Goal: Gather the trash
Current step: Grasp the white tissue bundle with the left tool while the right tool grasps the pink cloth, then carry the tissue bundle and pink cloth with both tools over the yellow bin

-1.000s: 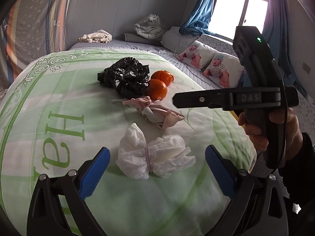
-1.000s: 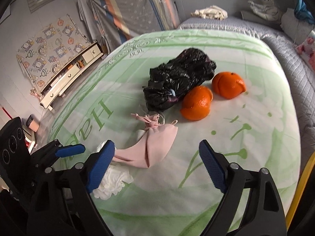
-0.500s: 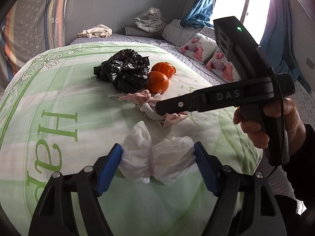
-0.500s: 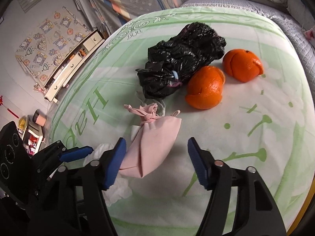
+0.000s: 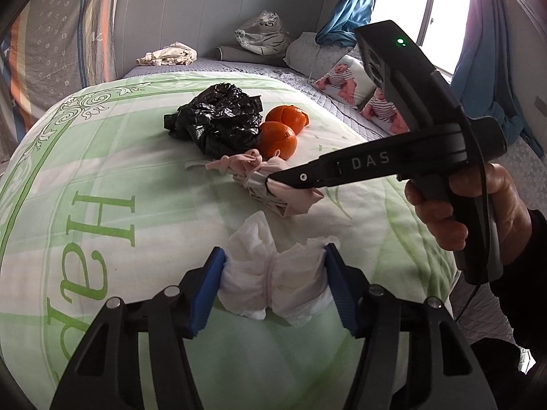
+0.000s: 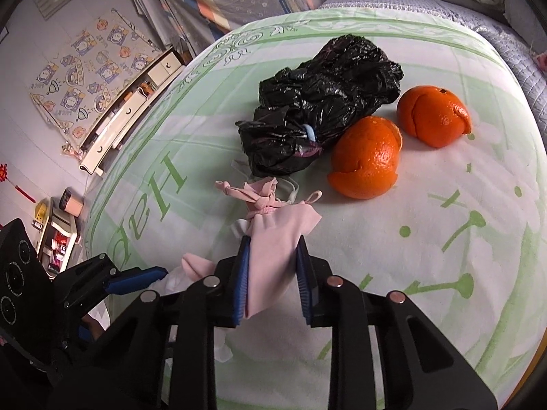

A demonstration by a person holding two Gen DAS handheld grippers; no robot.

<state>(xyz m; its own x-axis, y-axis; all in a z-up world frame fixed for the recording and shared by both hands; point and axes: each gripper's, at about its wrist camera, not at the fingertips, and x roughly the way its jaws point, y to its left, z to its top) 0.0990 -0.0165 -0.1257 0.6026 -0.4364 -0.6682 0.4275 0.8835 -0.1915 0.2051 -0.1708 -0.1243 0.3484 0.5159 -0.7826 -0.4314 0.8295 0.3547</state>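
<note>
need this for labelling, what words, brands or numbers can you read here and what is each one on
"DAS": white letters on the black arm of the right gripper, seen from the left wrist.
"Ha": large green letters woven into the green and white blanket; the word runs on out of view.
The cartoon wall hanging carries small print, too small to read.
</note>
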